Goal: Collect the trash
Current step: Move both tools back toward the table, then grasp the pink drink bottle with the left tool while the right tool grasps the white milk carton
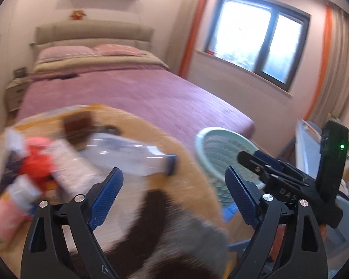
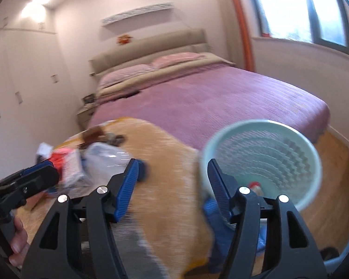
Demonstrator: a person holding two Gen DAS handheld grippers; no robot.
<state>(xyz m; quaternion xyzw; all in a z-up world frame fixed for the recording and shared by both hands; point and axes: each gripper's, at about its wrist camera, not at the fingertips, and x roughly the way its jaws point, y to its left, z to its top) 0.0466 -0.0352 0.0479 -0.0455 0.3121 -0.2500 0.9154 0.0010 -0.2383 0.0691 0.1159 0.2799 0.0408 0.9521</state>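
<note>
A pile of trash lies on a tan surface [image 1: 188, 186]: a clear plastic bottle [image 1: 128, 158] with a blue cap, a red wrapper [image 1: 37, 162], a pink item [image 1: 2, 218] and paper packets. My left gripper [image 1: 174, 186] is open and empty, just short of the bottle. A mint green mesh basket [image 2: 263, 160] stands to the right, with a small red item [image 2: 254, 184] at its bottom. My right gripper [image 2: 172, 179] is open and empty between the trash [image 2: 81, 162] and the basket. The frames are blurred.
A bed with a purple cover [image 1: 137, 93] fills the background. A window [image 1: 256, 37] is at the right and a nightstand [image 1: 14, 93] at the far left. The right gripper [image 1: 267, 169] shows in the left wrist view, the left one [image 2: 23, 183] in the right wrist view.
</note>
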